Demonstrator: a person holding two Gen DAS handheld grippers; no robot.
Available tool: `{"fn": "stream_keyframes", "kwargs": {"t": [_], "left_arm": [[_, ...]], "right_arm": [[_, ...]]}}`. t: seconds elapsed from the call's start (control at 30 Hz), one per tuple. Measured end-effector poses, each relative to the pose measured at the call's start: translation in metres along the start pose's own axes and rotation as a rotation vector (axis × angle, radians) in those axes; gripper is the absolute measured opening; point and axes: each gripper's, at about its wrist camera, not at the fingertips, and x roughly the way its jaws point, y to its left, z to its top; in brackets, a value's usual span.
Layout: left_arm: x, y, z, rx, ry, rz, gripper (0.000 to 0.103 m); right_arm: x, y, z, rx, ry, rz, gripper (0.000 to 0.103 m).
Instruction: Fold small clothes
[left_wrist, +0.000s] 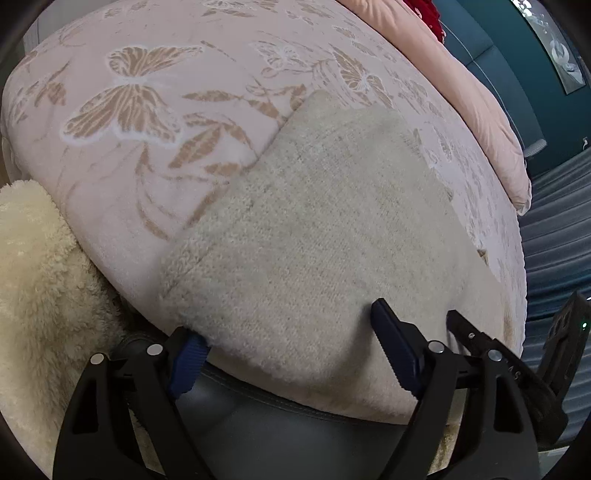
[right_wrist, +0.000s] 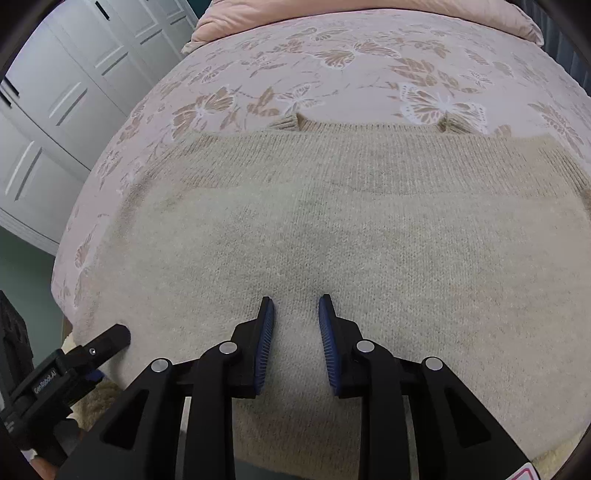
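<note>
left gripper (left_wrist: 291, 339) agape | right gripper (right_wrist: 295, 334) parted over sweater (right_wrist: 332, 240) | label "GenRobot.AI"

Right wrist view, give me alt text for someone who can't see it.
A beige knit sweater lies flat on a bed with a pink butterfly-print blanket, the right gripper poised over its near edge with the jaws slightly apart. The left gripper shows at the sweater's lower left edge; white cupboard doors stand behind.
</note>
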Motion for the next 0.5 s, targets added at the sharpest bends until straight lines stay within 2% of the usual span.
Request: {"fn": "stream_keyframes", "kwargs": {"t": [0.03,0.07,0.1,0.13,0.27,0.33,0.43,0.5], "left_arm": [[-0.002,-0.001,0.003,0.006,-0.001,-0.024,0.052],[-0.004,-0.003,0.005,0.015,0.006,-0.046,0.043],[-0.009,-0.006,0.007,0.03,-0.001,-0.06,0.023],[-0.016,-0.012,0.009,0.059,-0.019,-0.066,0.019],[-0.056,-0.063,0.009,0.236,-0.112,-0.102,0.016],[-0.077,-0.104,0.004,0.359,-0.16,-0.13,0.015],[-0.098,-0.168,-0.015,0.534,-0.198,-0.201,0.015],[-0.099,-0.206,-0.032,0.625,-0.185,-0.254,0.015]], "right_arm": [[0.0,0.0,0.0,-0.001,-0.001,0.001,0.025],[0.0,-0.001,0.0,-0.004,0.0,0.003,0.025],[0.0,-0.002,0.0,-0.006,-0.001,0.008,0.025],[0.0,-0.003,0.0,-0.003,-0.002,0.016,0.025],[-0.015,-0.016,0.001,0.072,-0.018,0.093,0.026],[-0.04,-0.03,0.0,0.122,-0.078,0.14,0.026],[-0.085,-0.062,-0.005,0.164,-0.167,0.135,0.027],[-0.113,-0.092,-0.011,0.193,-0.213,0.104,0.028]]}}
